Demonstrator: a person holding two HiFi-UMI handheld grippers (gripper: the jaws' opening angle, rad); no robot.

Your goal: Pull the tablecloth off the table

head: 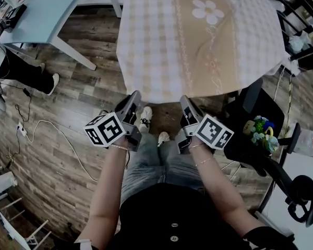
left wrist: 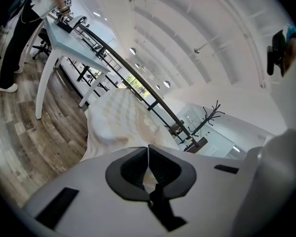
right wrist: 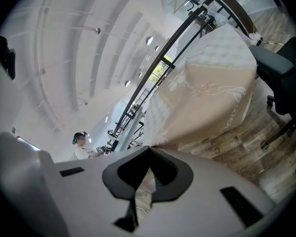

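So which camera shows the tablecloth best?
The head view: most of the tablecloth from above, checks and flower print clear. The left gripper view shows its draped checked side, the right gripper view its beige side; left gripper and right gripper pinch its hem.

No words, numbers, labels or brand names are showing legibly anywhere. Only black-and-white square patterns are appearing, on the marker cube point(head: 105, 129) of the left gripper point(head: 134, 98) at eight o'clock and on the marker cube point(head: 215, 132) of the right gripper point(head: 184, 102) at four o'clock.

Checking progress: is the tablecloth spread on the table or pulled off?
Spread: the tablecloth lies flat, its near edge hanging down, where the left claw and right claw pinch it.
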